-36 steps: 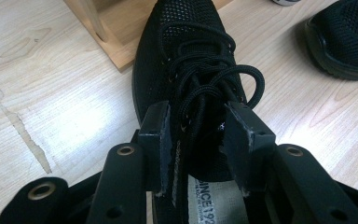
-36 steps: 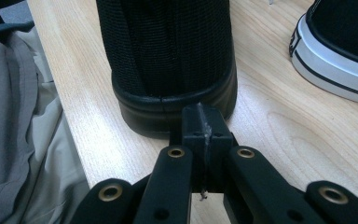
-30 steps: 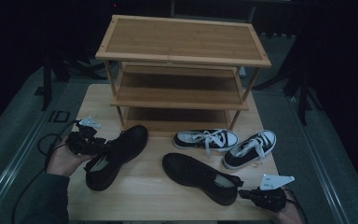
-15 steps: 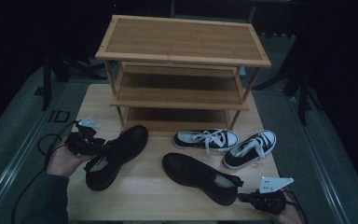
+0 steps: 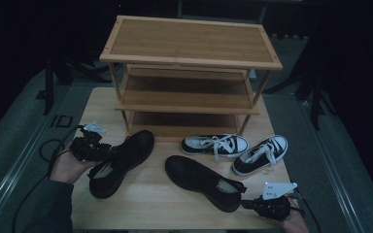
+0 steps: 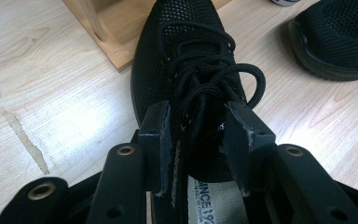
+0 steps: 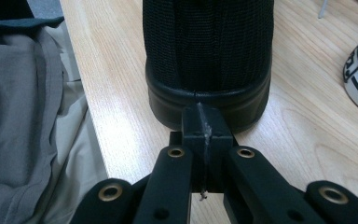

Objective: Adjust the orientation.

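Note:
Two black mesh lace-up shoes lie on the wooden table (image 5: 150,206). The left black shoe (image 5: 126,155) points toward the rack. My left gripper (image 5: 104,154) is at its opening. In the left gripper view the gripper (image 6: 198,126) has its jaws closed on the tongue and laces of this shoe (image 6: 182,56). The right black shoe (image 5: 199,179) lies with its heel toward the table's front right. My right gripper (image 5: 246,203) sits just behind that heel. In the right gripper view the gripper (image 7: 204,116) is shut with nothing between its pads, its tips against the heel (image 7: 209,46).
A three-tier wooden shoe rack (image 5: 189,48) stands at the back of the table. Two black-and-white sneakers (image 5: 216,144) (image 5: 262,154) lie in front of its right side. The person's grey clothing (image 7: 23,116) is at the front table edge.

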`<state>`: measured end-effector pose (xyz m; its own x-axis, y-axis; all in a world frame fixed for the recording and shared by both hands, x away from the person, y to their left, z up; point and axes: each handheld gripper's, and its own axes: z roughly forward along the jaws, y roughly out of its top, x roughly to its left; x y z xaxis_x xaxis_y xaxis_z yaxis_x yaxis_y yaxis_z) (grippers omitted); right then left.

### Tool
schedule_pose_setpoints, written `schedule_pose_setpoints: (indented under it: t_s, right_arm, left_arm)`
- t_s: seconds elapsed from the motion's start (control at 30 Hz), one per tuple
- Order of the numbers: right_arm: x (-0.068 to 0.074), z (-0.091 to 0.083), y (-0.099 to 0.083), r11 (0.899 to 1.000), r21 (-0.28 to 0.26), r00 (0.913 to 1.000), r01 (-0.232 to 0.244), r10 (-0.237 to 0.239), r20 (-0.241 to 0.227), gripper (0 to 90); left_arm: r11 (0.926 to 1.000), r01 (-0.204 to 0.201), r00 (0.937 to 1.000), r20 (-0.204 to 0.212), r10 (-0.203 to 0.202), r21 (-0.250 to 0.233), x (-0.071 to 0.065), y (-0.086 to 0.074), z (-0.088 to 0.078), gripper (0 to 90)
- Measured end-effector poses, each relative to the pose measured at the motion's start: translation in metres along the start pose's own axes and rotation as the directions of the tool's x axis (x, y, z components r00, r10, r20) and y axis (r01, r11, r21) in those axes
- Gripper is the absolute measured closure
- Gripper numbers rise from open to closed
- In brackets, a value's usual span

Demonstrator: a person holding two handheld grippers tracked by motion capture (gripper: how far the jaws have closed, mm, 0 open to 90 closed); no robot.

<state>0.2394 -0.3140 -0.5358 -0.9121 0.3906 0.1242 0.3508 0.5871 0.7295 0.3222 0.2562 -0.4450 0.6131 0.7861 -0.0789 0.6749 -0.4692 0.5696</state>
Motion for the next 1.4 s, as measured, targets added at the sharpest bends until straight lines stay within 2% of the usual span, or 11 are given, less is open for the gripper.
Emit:
schedule_pose_setpoints:
  t_s: [0.33, 0.7, 0.87, 0.97, 1.13, 1.33, 1.4]
  right_arm:
    - [0.001, 0.016, 0.012, 0.999, 0.013, 0.9989, 0.039, -0.038, -0.026, 90.0]
    - [0.0, 0.025, 0.021, 0.999, 0.014, 0.998, 0.051, -0.051, -0.038, 90.0]
    - [-0.001, 0.035, 0.031, 0.997, 0.022, 0.9959, 0.078, -0.077, -0.048, 90.0]
    - [-0.002, 0.034, 0.032, 0.997, 0.022, 0.9967, 0.074, -0.073, -0.036, 90.0]
    - [-0.01, 0.029, 0.032, 0.999, 0.002, 0.9988, 0.047, -0.047, 0.013, 90.0]
    - [-0.012, 0.031, 0.034, 0.999, 0.003, 0.999, 0.043, -0.043, 0.008, 90.0]
    - [-0.011, 0.032, 0.034, 0.999, -0.008, 0.9989, 0.046, -0.046, -0.006, 90.0]
  left_arm:
    - [1.0, -0.001, 1.0, 0.0, 0.001, -0.005, 0.0, 0.002, 0.0, 61.7]
    - [1.0, -0.002, 1.0, 0.0, 0.002, -0.005, 0.0, 0.003, -0.001, 61.6]
    - [1.0, -0.004, 1.0, 0.001, 0.004, -0.004, -0.001, 0.003, -0.001, 61.8]
    - [0.9999, -0.008, 1.0, 0.005, 0.008, -0.007, -0.001, 0.003, -0.002, 61.9]
    - [0.9999, -0.001, 1.0, 0.004, 0.001, -0.012, -0.001, 0.003, -0.003, 61.7]
    - [0.9998, -0.009, 0.9999, 0.005, 0.009, -0.015, -0.002, 0.006, -0.005, 61.6]
    - [0.9998, -0.008, 0.9999, 0.007, 0.008, -0.02, -0.003, 0.007, -0.005, 61.7]
